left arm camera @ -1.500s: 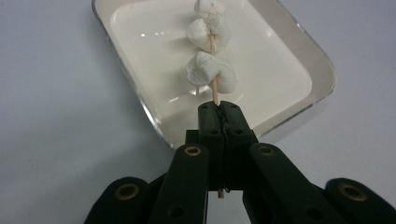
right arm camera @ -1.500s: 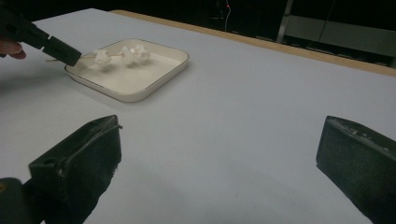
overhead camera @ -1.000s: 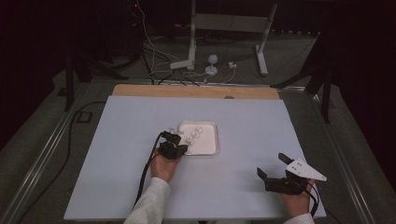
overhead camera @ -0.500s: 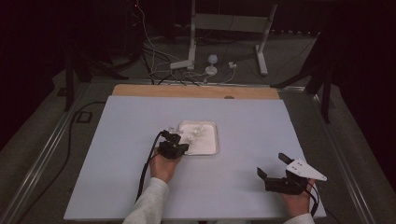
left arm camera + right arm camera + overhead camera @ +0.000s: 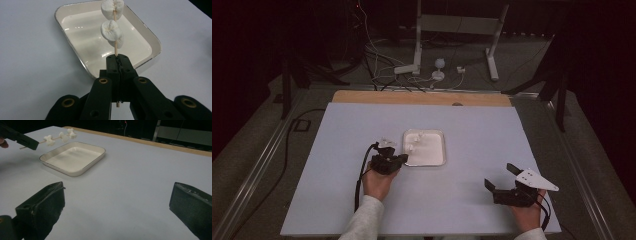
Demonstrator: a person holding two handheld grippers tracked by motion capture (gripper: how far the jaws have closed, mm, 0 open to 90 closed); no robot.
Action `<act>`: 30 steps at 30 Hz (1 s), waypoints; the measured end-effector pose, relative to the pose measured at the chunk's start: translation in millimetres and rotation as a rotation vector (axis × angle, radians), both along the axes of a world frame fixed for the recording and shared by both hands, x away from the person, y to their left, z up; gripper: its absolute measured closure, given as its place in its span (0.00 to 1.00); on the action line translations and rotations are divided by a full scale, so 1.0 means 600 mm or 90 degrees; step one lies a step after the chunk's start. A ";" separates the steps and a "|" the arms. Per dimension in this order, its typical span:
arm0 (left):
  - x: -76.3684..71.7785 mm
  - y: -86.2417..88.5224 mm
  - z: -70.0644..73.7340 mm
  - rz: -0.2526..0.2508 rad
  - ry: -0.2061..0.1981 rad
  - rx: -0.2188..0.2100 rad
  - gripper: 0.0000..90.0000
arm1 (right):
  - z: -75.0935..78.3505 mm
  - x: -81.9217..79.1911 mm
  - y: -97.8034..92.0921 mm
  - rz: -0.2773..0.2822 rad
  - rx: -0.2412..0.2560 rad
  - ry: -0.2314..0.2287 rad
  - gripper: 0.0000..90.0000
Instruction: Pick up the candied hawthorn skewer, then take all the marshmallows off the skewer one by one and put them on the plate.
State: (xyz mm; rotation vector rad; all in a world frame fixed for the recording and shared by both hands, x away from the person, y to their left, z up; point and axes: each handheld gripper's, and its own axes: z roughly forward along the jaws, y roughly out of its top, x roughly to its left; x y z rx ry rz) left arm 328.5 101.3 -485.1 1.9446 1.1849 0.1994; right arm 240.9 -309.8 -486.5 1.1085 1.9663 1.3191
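Nearest to us, the right claw (image 5: 507, 187) rests low over the bare tabletop (image 5: 472, 205) at the near right, its jaws spread wide with nothing between them, well apart from the work. Farther in, the left claw (image 5: 117, 63) is pressed together on the lower end of a thin wooden skewer (image 5: 115, 47), pinching it close to its butt, which juts out beneath the jaws. The skewer carries marshmallows (image 5: 111, 30) threaded along its length, and it hangs over the near edge of the white tray (image 5: 80, 60) that sits on the tabletop. In the right gripper view the loaded skewer (image 5: 41, 142) sits raised over the tray's (image 5: 75, 173) far rim, clear of it. We judge the chief risk to be leverage: the load sits wholly beyond a short grip, so a quick tilt could let the stick pivot or slip between the jaws. A second risk is a marshmallow sliding off the free tip should the skewer dip, landing outside the tray. A hard squeeze could also snap the thin stick.
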 end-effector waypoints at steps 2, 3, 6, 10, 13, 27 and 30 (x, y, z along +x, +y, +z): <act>-0.006 0.006 0.003 -0.004 -0.008 -0.007 1.00 | -0.001 0.001 0.002 0.002 -0.001 0.001 0.00; -0.008 0.009 0.004 -0.003 -0.010 -0.011 1.00 | -0.001 0.001 0.002 0.003 -0.002 0.002 0.00; -0.015 0.017 0.007 -0.003 -0.015 -0.015 1.00 | -0.002 0.000 0.002 0.004 -0.002 0.001 0.00; -0.025 0.023 0.009 -0.017 -0.026 -0.024 1.00 | -0.001 0.000 0.000 0.002 0.001 0.002 0.00; -0.032 0.025 0.011 -0.031 -0.030 -0.029 1.00 | 0.000 0.000 0.004 0.006 -0.002 0.000 0.00; -0.042 0.038 0.019 -0.065 -0.058 -0.068 1.00 | 0.038 0.023 0.042 0.079 0.055 0.001 0.00; -0.043 0.037 0.021 -0.075 -0.064 -0.070 1.00 | 0.058 0.045 0.055 0.094 0.083 0.008 0.00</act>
